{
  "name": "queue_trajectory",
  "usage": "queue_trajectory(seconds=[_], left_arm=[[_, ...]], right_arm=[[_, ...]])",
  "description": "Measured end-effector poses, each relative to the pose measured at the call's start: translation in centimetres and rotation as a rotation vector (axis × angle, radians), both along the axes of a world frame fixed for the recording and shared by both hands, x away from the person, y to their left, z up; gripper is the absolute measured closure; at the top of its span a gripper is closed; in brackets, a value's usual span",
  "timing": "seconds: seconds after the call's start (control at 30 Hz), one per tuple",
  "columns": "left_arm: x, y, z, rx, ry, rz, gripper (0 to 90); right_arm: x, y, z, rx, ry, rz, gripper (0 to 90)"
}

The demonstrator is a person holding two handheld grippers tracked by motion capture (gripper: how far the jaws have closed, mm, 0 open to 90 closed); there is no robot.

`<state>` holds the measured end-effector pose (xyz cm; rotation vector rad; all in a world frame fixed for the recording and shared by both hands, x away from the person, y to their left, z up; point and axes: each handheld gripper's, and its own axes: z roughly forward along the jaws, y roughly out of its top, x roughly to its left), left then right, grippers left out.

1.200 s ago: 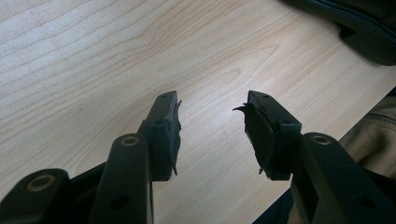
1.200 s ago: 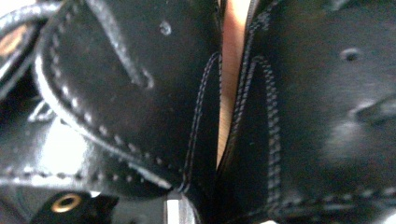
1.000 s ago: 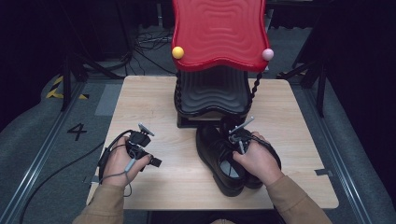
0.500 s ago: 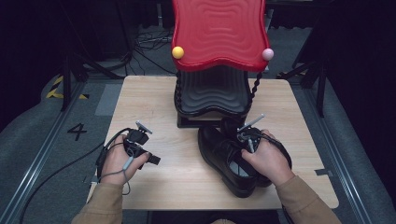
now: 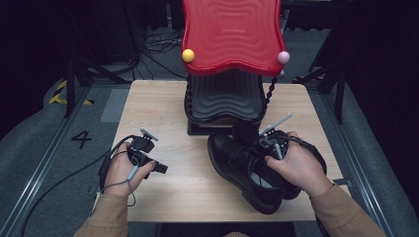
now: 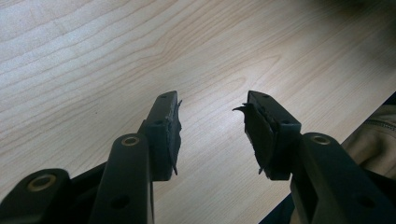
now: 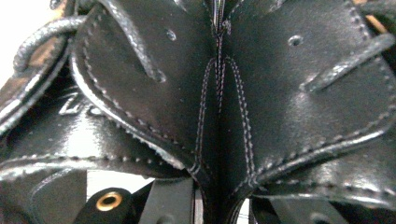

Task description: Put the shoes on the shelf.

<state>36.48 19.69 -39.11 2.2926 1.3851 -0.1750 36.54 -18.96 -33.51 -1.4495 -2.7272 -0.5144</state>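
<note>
Dark flooring and loose cables surround a light wooden table (image 5: 168, 103), on which the work is under way.

At the left, the left gripper (image 5: 157, 166) rests low over bare tabletop, held in the person's left hand (image 5: 121, 168). Its jaws stand apart with nothing between them; the worn pads (image 6: 169, 135) face each other across plain wood grain.

At centre rear stands a shoe rack (image 5: 225, 96) with a wavy black lower shelf and a wavy red upper shelf (image 5: 232, 34), tipped with a yellow ball (image 5: 188, 55) and a pink ball (image 5: 283, 57).

At the right, a pair of black leather shoes (image 5: 247, 168) sits just in front of the rack. The right gripper (image 7: 219, 205) is clamped on the two shoes' inner side walls, pinched together where the leathers meet.

Judgement: the step in hand appears to be carrying the pair to the rack. The pinch should stay firm and deep on both walls, the pair lifted level so that neither shoe slips free.

Against the earlier frames, the pair has turned, toes now nearer the rack, and the right hand (image 5: 296, 165) sits farther right. The right jaws closed a little further on the leather. The left gripper is unchanged.
</note>
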Motion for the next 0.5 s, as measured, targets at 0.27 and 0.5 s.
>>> queue_trajectory(seconds=[0.27,0.5], left_arm=[[0.0,0.3,0.0,-0.006,0.002,0.008,55.4],[0.1,0.4,-0.1,-0.008,0.005,0.010,55.3]], right_arm=[[-0.4,-0.7,2.5,-0.011,-0.011,0.026,81.7],[-1.1,-1.5,5.1,0.021,-0.011,0.054,81.7]])
